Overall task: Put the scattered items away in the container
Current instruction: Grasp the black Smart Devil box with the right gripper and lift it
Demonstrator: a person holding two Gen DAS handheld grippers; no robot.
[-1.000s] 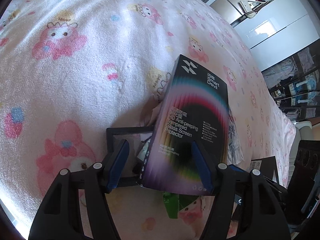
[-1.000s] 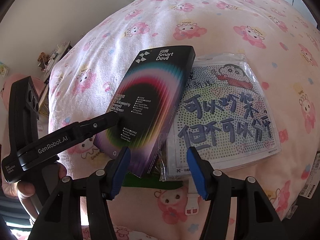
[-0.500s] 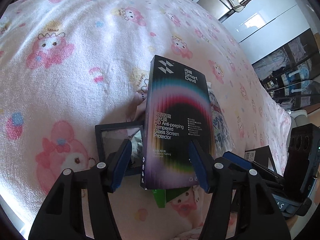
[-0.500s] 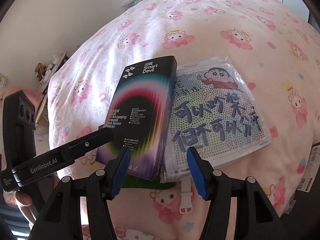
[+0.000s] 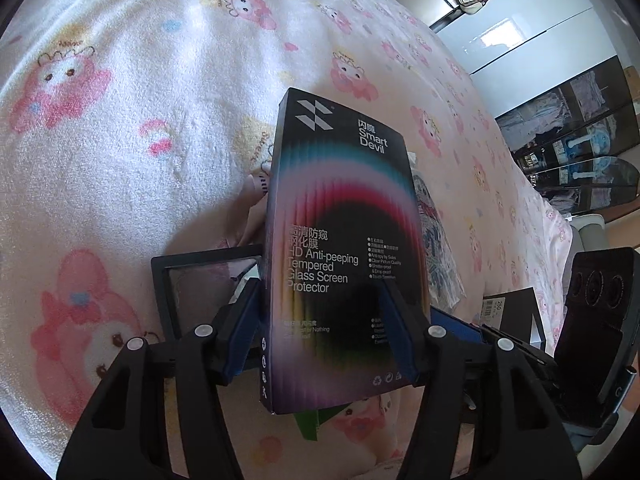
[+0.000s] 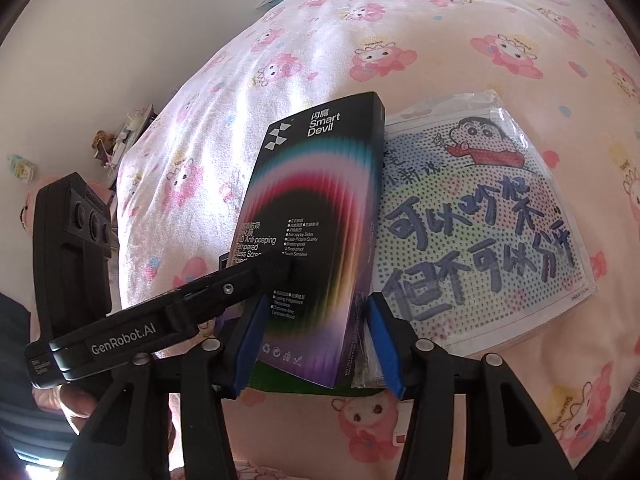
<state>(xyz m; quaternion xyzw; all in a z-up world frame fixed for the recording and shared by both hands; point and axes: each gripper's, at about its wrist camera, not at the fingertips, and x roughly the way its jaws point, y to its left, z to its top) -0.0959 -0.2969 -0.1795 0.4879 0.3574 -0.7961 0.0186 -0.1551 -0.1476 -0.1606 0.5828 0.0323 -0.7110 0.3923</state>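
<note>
Right wrist: right gripper closing, straddling screen protector box edges

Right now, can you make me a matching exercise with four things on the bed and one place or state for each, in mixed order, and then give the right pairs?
Things:
1. Smart Devil screen protector box
2. bagged cartoon bead picture
3. black square frame
4. green item

Places or states:
A. lies flat, to the right of the box in the right wrist view
B. peeks out from under the box's near end
C. stands between the blue pads of both grippers
D. behind the left gripper's left finger, partly hidden by the box

Pairs: 1-C, 2-A, 3-D, 4-B
</note>
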